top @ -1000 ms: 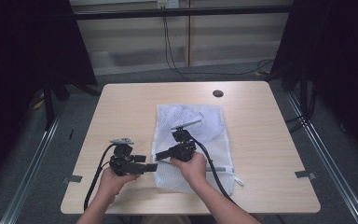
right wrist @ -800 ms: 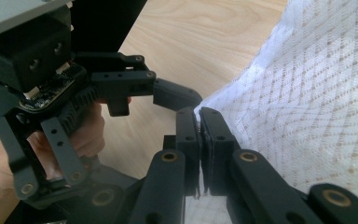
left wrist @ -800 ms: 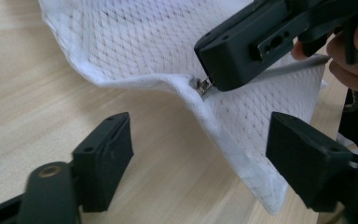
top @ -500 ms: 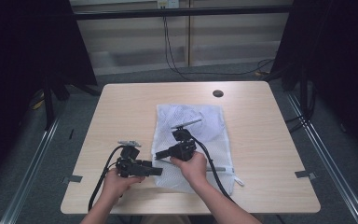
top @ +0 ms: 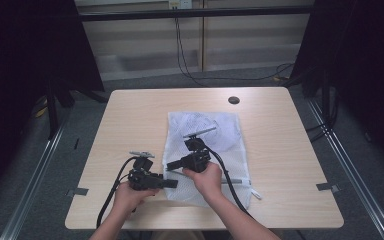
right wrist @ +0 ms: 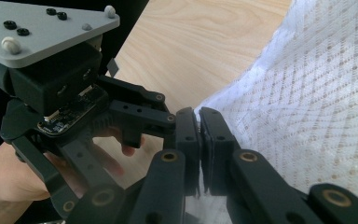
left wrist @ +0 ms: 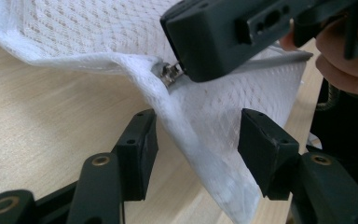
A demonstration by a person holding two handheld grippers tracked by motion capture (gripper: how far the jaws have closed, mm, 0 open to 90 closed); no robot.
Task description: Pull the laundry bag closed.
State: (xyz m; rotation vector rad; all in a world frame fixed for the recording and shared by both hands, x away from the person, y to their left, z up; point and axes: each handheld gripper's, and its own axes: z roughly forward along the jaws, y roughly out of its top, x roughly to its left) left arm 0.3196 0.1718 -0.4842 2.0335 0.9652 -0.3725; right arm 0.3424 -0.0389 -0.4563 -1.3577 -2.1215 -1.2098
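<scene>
A white mesh bag lies flat on the middle of the wooden table. At the bag's near left edge my right gripper is shut on a small metal zipper pull and lifts the fabric a little. In the right gripper view the right gripper has its jaws pressed together at the bag's hem. My left gripper lies just in front of it, jaws open. In the left gripper view the left gripper straddles the raised mesh edge without closing on it.
A small dark round disc is set in the table's far right part. A grey strip runs across the bag's near end, with a white tab at its corner. Cables trail from both grippers toward the front edge.
My left gripper has moved right, from the bare wood up to the bag's left edge, so its open jaws now straddle the fabric. The right gripper has kept its hold.
</scene>
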